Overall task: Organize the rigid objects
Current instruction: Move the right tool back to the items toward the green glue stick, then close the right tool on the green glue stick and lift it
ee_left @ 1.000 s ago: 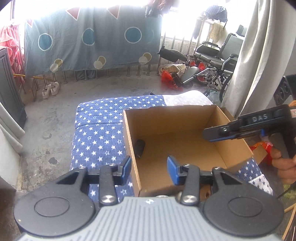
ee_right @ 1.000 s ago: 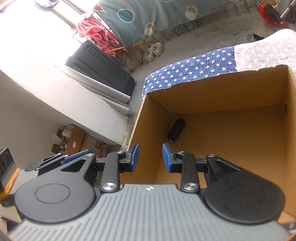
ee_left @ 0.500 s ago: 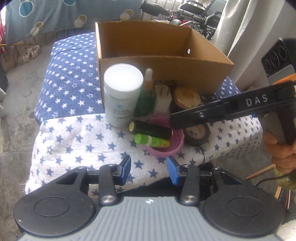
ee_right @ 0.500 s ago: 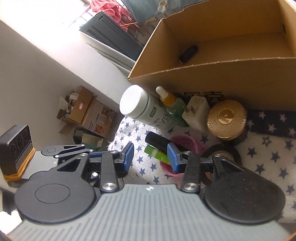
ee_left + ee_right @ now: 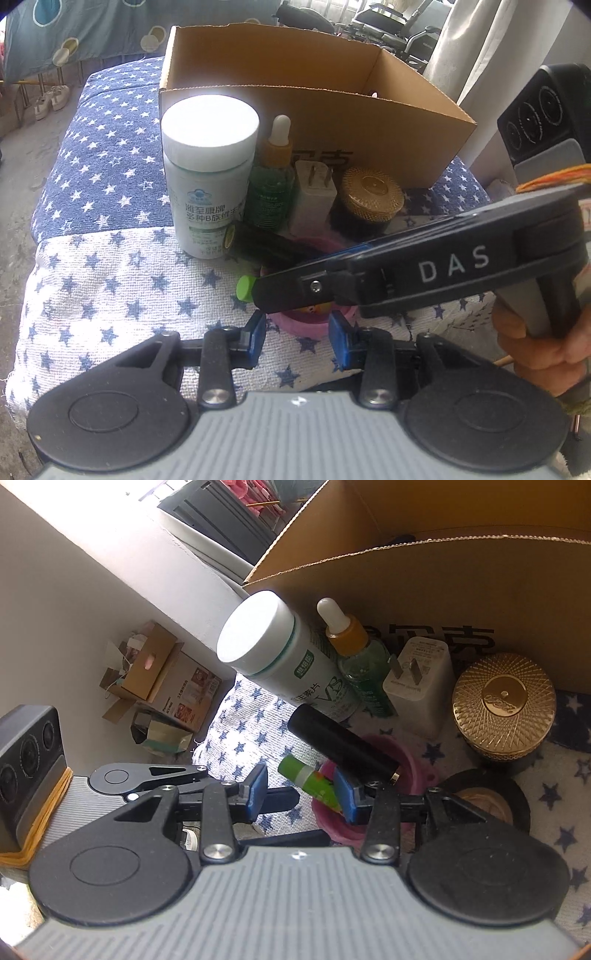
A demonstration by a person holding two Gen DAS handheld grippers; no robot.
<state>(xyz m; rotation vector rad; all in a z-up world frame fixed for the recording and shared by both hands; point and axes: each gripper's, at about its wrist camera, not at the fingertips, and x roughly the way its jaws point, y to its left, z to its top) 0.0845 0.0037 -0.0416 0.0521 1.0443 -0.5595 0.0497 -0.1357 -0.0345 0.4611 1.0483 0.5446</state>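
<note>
Cardboard box (image 5: 369,122) at rear of star-print cloth (image 5: 110,280); white bottle (image 5: 207,177), dropper bottle (image 5: 271,184), plug adapter (image 5: 314,195), gold-lidded jar (image 5: 371,195) ranked along its front wall; pink bowl (image 5: 410,757) holding black cylinder (image 5: 340,744) and green tube (image 5: 306,779); left gripper (image 5: 297,338) closing, nothing between pads; right gripper (image 5: 301,794) apart, empty, near green tube.

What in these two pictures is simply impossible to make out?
- Inside of the cardboard box: both views, its front wall hides the floor.
- Pink bowl contents: left view, right gripper covers them.
- Green tube far end: right view, behind a blue pad.
- Tape roll: right view, partly behind the gripper body.
</note>
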